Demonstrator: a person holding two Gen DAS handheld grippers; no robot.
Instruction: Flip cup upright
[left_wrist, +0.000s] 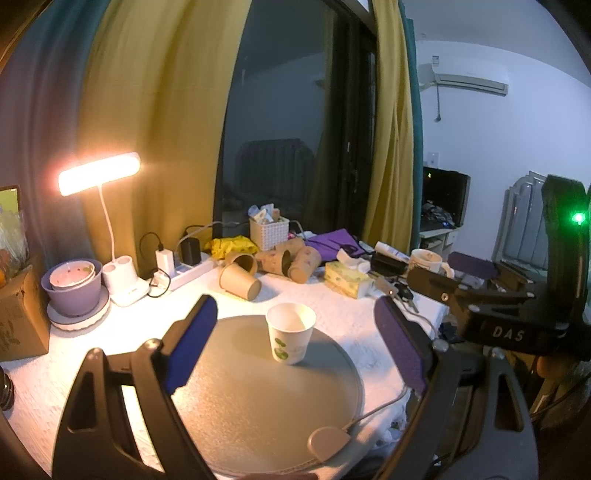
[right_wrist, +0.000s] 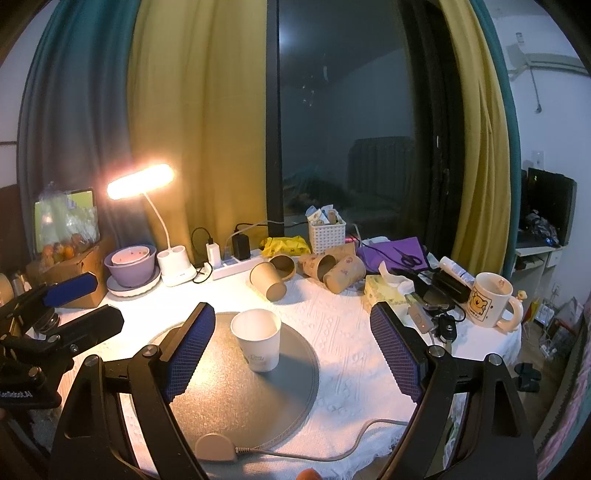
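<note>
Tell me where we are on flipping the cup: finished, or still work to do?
Looks done: the white paper cup stands upright, mouth up, on the round grey mat. Nothing is in hand; the left hand-held gripper and right hand-held gripper are both open and apart from it. The brown paper cups behind still lie on their sides, if those count.

The room is dim. A lit lamp (left_wrist: 99, 172) (right_wrist: 140, 181) near the worktop's far left edge glares warm orange, blowing out its bar and washing the cloth (left_wrist: 325, 306) (right_wrist: 343, 347) beneath it nearly white. The cup (left_wrist: 290, 332) (right_wrist: 258, 339) throws a soft shadow toward the right edge. The window (right_wrist: 343, 122) is dark. Fisheye bends the curtains (left_wrist: 147, 110) (right_wrist: 192, 110), corners vignette, and focus is slightly soft.
</note>
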